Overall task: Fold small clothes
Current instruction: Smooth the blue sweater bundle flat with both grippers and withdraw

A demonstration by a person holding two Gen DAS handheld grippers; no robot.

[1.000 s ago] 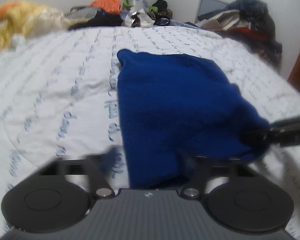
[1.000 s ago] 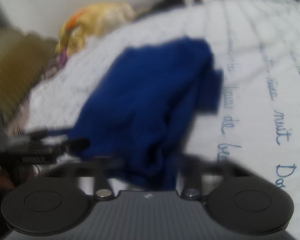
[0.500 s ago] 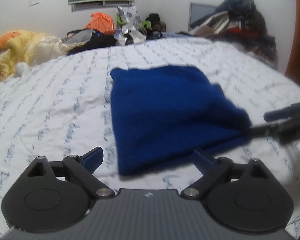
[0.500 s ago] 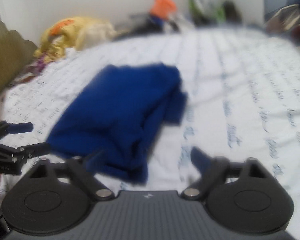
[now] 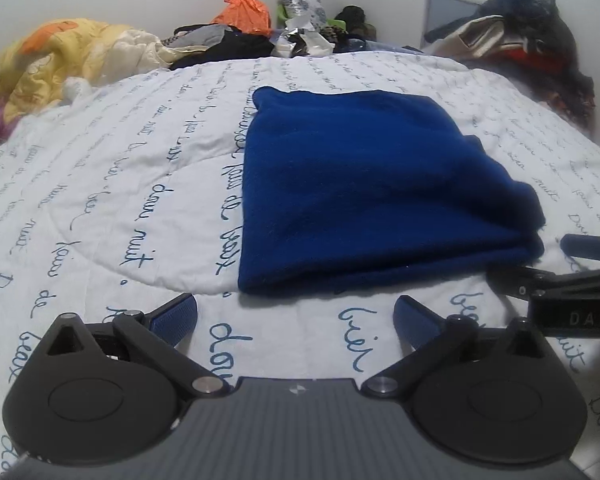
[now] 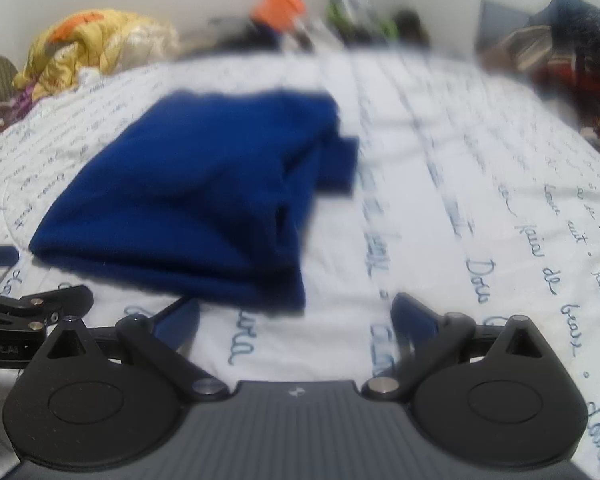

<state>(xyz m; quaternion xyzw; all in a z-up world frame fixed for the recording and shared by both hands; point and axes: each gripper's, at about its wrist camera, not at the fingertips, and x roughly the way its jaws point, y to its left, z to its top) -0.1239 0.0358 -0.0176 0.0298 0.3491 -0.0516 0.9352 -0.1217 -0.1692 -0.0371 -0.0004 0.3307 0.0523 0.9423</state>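
Observation:
A dark blue garment [image 5: 372,200] lies folded on the bed, and the blurred right wrist view shows its layered side with a flap sticking out [image 6: 196,192]. My left gripper [image 5: 294,308] sits just short of the garment's near edge. Its jaws are opening wide, with only sheet between them. My right gripper [image 6: 296,316] hangs off the garment's near right corner, jaws also opening and nothing between them. Each gripper shows at the edge of the other's view: the right gripper [image 5: 572,264] and the left gripper [image 6: 20,280].
The white bedsheet [image 5: 100,200] with blue handwriting covers the bed. A yellow quilt [image 5: 60,60] is bunched at the far left. Piled clothes and bags [image 5: 244,32] line the far edge. More dark clothing [image 5: 520,40] is heaped at the far right.
Both grippers have let go of the blue garment's near edge, opened wide and drawn back. The garment has dropped flat onto the sheet.

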